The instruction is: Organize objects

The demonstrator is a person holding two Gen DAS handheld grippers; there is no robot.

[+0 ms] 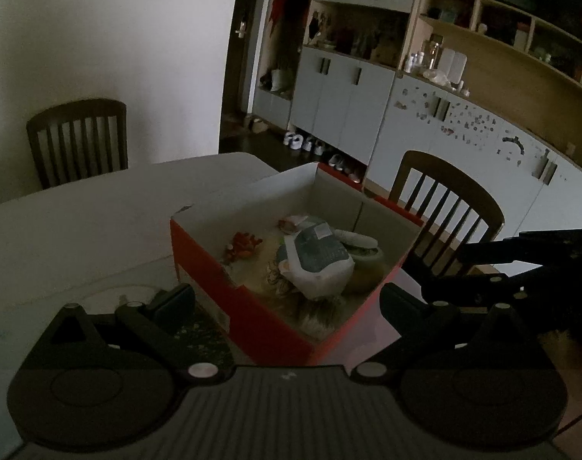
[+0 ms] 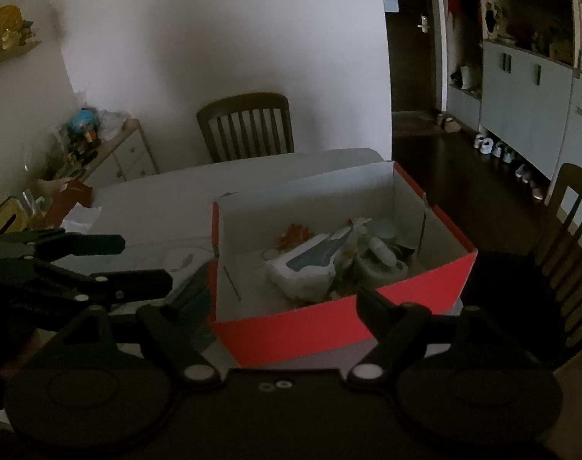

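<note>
A red cardboard box (image 1: 214, 280) (image 2: 310, 329) with a white inside sits open on the white table (image 1: 80, 222) (image 2: 156, 195). Inside lie a white and blue packet (image 1: 321, 264) (image 2: 310, 264), a small orange toy (image 1: 243, 247) (image 2: 296, 234), a pale round container (image 1: 367, 253) (image 2: 379, 264) and other small items. My left gripper (image 1: 287, 299) is open, its fingers straddling the box's near corner, nothing held. My right gripper (image 2: 283, 295) is open before the box's near red wall, empty. Each gripper appears at the edge of the other's view.
Dark wooden chairs stand at the table's far side (image 1: 78, 142) (image 2: 246, 126) and right side (image 1: 444, 207) (image 2: 570, 237). Pale cabinets with shelves (image 1: 425, 115) line the right wall. A cluttered low cabinet (image 2: 99, 145) and a yellow tissue box (image 2: 5, 222) are at left.
</note>
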